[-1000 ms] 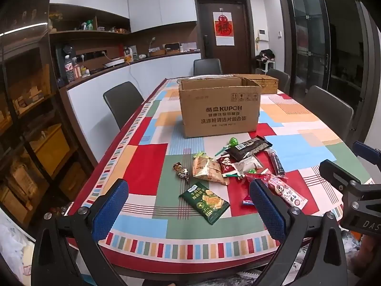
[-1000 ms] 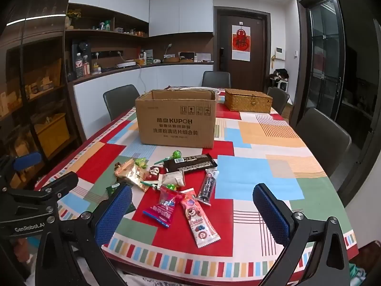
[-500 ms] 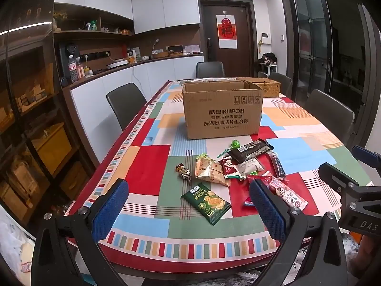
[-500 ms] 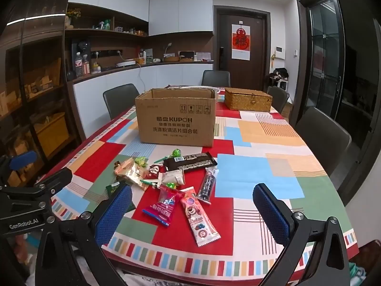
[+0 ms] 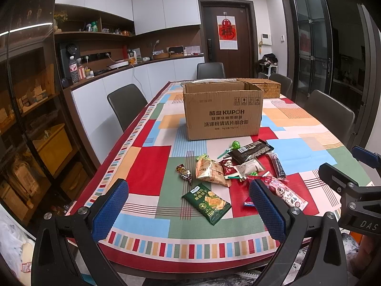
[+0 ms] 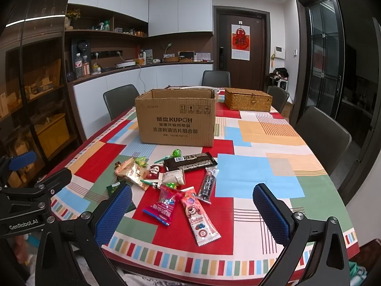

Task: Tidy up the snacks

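Blue-padded left gripper spread wide and empty above the near table edge, raised a little against the view of a second ago, so that more of the far room shows and the snack heap sits lower between the fingers. Same slight lift for the right gripper, likewise wide apart, nothing clasped, level with its twin and aimed down the length of the table. No snack displaced in that second: by this evidence, sorting not yet begun, both tools merely squaring up to the pile.

Nearest the left gripper, green cracker packet flat on the patchwork tablecloth, apart from the rest. Just beyond, small foil-wrapped candy and tan snack bag, the bag touching the heap. Nearest the right gripper, pink Lotso wafer packet and pink-and-blue candy packet side by side, with dark stick packet just behind. Farther on, white pouch, small red packet, green lollipop and long black chocolate bar, overlapping loosely.

Past the heap, open cardboard box upright mid-table, flaps up, inside hidden from both views; likely destination. Closed wicker basket behind it to the right. Grey chairs around, dark door at the end of the room.
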